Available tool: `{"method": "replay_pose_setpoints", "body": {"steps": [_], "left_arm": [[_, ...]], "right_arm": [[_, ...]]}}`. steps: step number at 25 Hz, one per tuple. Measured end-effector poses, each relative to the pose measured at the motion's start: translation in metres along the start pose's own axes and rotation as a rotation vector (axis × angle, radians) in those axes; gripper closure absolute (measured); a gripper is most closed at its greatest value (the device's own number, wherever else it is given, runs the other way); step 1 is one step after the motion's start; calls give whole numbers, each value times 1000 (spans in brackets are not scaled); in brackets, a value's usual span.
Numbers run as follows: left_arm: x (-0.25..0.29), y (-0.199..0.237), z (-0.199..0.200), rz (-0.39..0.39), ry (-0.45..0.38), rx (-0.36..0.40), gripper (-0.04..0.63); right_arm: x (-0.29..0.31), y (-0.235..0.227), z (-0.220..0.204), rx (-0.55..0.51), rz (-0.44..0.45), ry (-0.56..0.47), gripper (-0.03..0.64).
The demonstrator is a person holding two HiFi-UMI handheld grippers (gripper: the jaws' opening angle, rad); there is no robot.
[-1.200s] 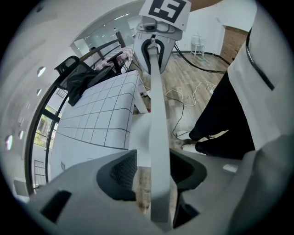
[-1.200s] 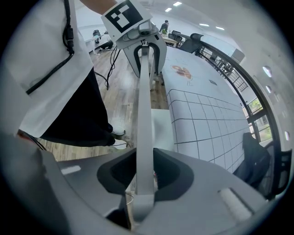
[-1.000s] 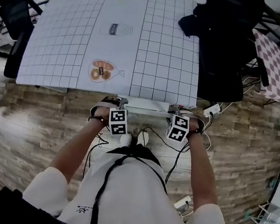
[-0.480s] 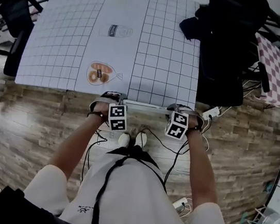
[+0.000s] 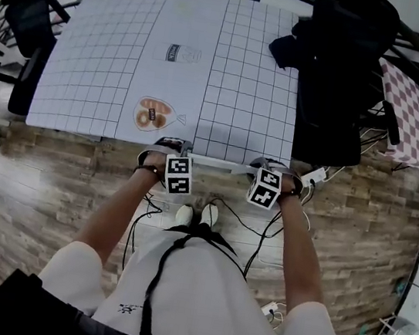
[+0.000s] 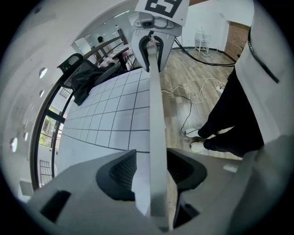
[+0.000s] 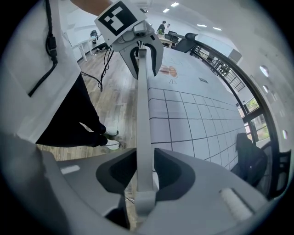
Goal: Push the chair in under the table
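The chair [image 5: 221, 165] shows as a thin, pale grey back edge

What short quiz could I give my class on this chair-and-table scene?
1. True or false: the chair's top rail stands between the left gripper's jaws.
2. The tablecloth shows: A stripes, B a grid, C dots.
3. Fill in: the person's shoes stand on a ___ floor.
Key: 1 true; those jaws have just been opening round the rail. 2 B. 3 wooden.
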State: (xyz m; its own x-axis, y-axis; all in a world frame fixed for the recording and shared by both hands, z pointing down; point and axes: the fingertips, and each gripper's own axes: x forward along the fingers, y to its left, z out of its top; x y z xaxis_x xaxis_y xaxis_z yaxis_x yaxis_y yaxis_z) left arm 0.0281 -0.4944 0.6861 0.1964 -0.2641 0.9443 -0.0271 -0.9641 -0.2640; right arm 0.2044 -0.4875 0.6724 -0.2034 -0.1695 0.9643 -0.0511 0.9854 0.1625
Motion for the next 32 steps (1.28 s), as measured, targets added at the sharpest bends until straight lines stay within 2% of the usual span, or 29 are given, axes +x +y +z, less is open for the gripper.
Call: {"method": "replay_pose_setpoints", "body": {"steps": [2,4,10,12,17,21,23,25,28,32], "left_arm": [[-11,1,4,22,-28,8,383],[-26,2,10,47,-75,-16,383],[-68,7,19,113,-207,-152,396],[-83,7,26,121,-277,-243,413],[-122,3,42,105,-524,-601,485],[-151,-9,38,135,-628,-771,540],[-165,-14,35,153,-677,-836,581],[-178,-21,33,175,-711,-871,588],[-190,-33,29,200,-727,-877,588],[-194,-44,24,204,-733,-874,588]], "right_arm": [[-13,-2,6,16,-16,-29,486],[-29,-3,11,44,-42,-69,483],[-77,1,37,192,-135,-255,516],[-90,3,45,264,-156,-325,526],[-122,21,68,477,-164,-553,548],[-134,44,69,588,-160,-629,566],[-144,51,69,641,-182,-679,605],[-157,57,70,703,-205,-745,611],[-172,68,68,786,-233,-820,612],[-180,79,66,827,-259,-847,612]]}}
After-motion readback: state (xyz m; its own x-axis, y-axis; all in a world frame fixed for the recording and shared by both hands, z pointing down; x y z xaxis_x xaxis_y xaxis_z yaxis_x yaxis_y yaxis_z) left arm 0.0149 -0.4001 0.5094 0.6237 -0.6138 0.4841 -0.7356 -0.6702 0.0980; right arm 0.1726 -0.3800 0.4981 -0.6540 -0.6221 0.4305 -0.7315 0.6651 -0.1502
